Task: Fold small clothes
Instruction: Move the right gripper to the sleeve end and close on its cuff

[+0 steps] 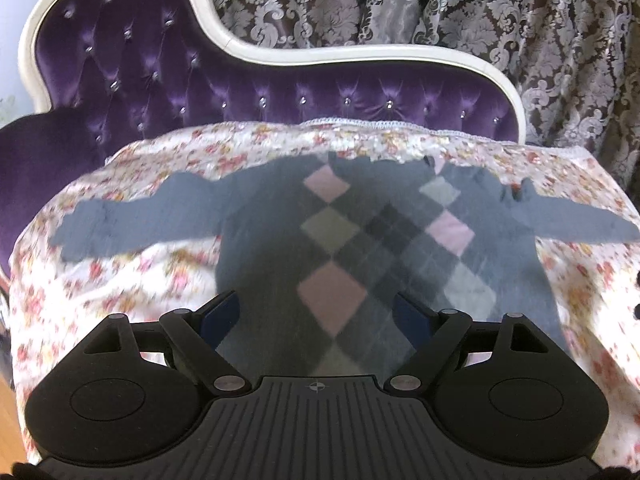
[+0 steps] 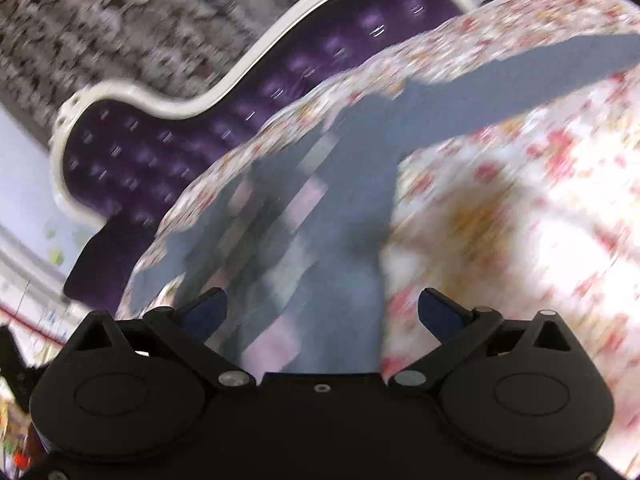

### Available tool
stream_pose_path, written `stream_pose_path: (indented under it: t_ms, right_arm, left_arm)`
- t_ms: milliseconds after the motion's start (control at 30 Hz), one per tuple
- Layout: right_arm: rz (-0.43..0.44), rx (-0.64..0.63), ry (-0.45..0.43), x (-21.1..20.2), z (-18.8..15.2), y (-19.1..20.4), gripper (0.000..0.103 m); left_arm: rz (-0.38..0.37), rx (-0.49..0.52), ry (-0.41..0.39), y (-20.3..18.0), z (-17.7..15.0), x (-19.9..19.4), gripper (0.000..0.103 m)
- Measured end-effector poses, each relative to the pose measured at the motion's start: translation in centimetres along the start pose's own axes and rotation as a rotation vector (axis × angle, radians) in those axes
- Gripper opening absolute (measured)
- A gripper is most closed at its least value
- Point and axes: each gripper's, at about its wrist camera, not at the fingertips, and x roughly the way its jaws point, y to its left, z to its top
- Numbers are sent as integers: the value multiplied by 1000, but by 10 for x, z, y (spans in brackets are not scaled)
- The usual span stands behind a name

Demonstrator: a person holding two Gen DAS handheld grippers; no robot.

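A small grey sweater with a pink, olive and grey argyle front lies flat on a floral cloth, both sleeves spread out to the sides. My left gripper is open and empty, hovering over the sweater's lower hem. In the right wrist view, which is tilted and blurred, the sweater lies ahead with its right sleeve stretching away. My right gripper is open and empty above the sweater's lower right part.
The floral cloth covers the seat of a purple tufted sofa with a white carved frame. Patterned lace curtains hang behind. A strip of wooden floor shows at the lower left.
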Motion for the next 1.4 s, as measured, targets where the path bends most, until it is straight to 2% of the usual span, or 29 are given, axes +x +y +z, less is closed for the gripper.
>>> stream_pose_path:
  t_ms: [300,500,700,867,933,1167,1267,1367,1400]
  right_arm:
    - [-179,131,-167,10,76,-89,102]
    - [-307,212,-247,24,113,-145,102]
    - [-313,308,-308,32,129,-187,102]
    - [-289,317,-365,35,137,-205,103]
    - [-279,319,-386,35,140,-212,103]
    - [-222,382,-473,37,159,-245,102]
    - [-246,385,-479,36,167,-253,101]
    - [-282,362,-465,35,175,-256,93]
    - [-297,357,-461,34,175,-257,84]
  left_arm:
    - [-94,-45,7,-7,7,60,83]
    - [-92,-47,45,-10,-5,87,84]
    - [-78,1,116,-13,-21,106,84]
    - [-47,74,90,-23,-29,106,90]
    - [-47,77,84,-24,-31,107,94]
    - [-61,82,92,-24,-30,110,97]
    - [-66,84,94,-25,-31,112,102]
    - [-66,82,97,-25,-31,112,102]
    - [-67,81,96,-25,-31,112,102]
